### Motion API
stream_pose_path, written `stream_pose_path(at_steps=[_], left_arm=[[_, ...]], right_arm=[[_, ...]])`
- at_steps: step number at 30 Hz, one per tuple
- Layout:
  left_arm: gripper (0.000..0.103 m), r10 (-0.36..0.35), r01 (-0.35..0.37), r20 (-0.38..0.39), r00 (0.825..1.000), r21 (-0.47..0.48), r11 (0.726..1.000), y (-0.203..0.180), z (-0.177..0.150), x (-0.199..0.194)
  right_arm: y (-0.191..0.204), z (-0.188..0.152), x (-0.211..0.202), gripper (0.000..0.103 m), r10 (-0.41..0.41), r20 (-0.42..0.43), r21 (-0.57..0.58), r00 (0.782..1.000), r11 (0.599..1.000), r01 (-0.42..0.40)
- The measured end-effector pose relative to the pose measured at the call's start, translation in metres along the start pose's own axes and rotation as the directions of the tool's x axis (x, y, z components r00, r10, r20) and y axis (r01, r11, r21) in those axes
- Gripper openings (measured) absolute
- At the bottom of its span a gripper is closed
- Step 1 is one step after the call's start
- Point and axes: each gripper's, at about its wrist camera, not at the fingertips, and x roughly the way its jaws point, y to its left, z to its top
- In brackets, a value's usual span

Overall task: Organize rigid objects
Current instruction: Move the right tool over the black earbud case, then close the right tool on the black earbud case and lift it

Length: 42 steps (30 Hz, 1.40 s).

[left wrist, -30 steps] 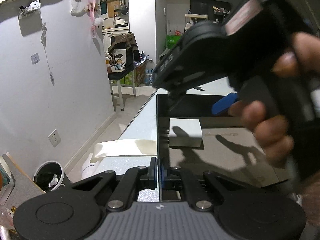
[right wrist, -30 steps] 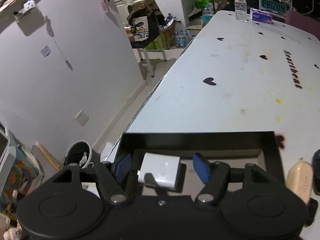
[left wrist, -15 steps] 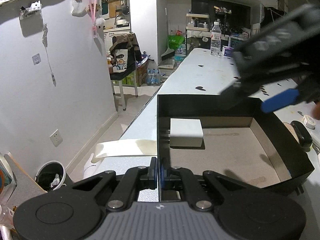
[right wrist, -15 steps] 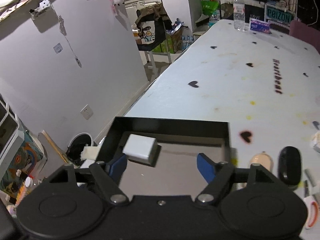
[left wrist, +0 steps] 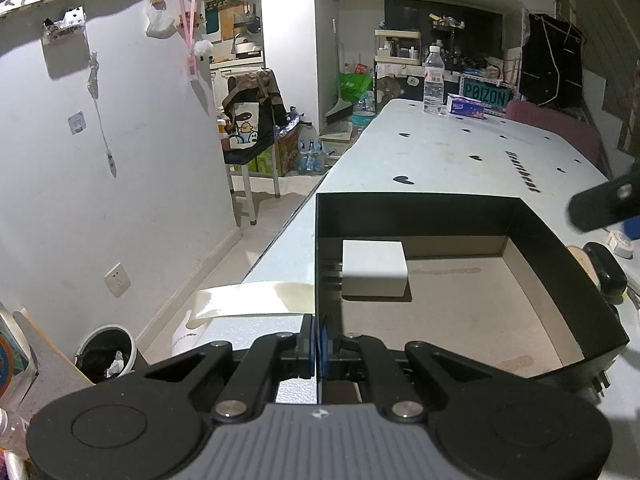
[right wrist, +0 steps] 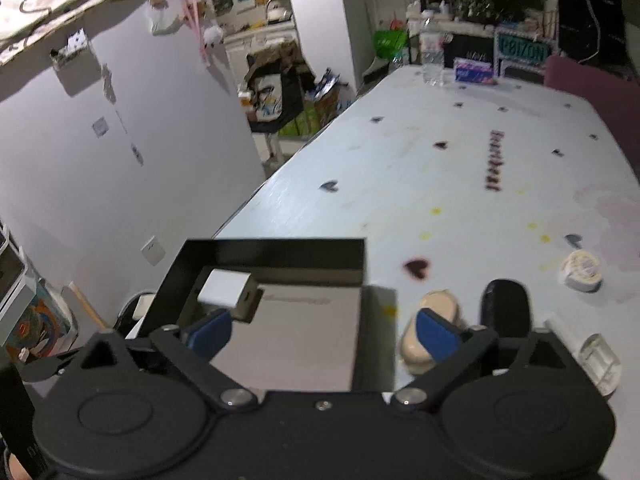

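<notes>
Left wrist view: the left gripper (left wrist: 316, 350) is pinched onto the near-left wall of the black box (left wrist: 560, 248), angled downward. The right gripper (right wrist: 320, 330) hovers over the box's near right side, its jaws just spread wide with nothing between them. A white block (left wrist: 374, 268) lies in the box's far-left corner. The box sits on a white, heart-dotted table (right wrist: 440, 184) beside a pale wall (left wrist: 120, 160).

The black box (left wrist: 560, 248) looks like matt card (its floor plain brown board); the white block (left wrist: 374, 268) is smooth plastic.
</notes>
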Motion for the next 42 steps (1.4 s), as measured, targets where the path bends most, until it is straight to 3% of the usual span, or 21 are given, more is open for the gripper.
stream_pose_path(at_steps=[8,17,26,30,42], left_arm=[[0.002,0.004,-0.004,0.001,1.0,0.007,1.0,-0.001,0.0,0.0],[0.003,0.01,-0.01,0.001,1.0,0.012,1.0,0.0,-0.001,0.0],[0.003,0.011,-0.011,0.001,1.0,0.016,1.0,0.0,-0.001,0.0],[0.003,0.011,-0.011,0.001,1.0,0.017,1.0,0.0,-0.001,0.0],[0.003,0.016,-0.016,0.001,1.0,0.021,1.0,-0.002,0.0,-0.001]], right_arm=[[-0.031,-0.001,-0.005,0.103,-0.028,0.024,0.011,0.999,1.0,0.027],[-0.088,-0.003,0.006,0.103,-0.125,-0.014,0.055,0.992,0.991,0.125],[-0.139,-0.013,0.039,0.082,-0.185,-0.044,0.141,0.982,0.972,0.19],[-0.143,-0.016,0.055,0.072,-0.159,-0.064,0.149,0.985,0.975,0.167],[-0.132,-0.018,0.09,0.066,-0.211,-0.1,0.086,0.972,0.972,0.22]])
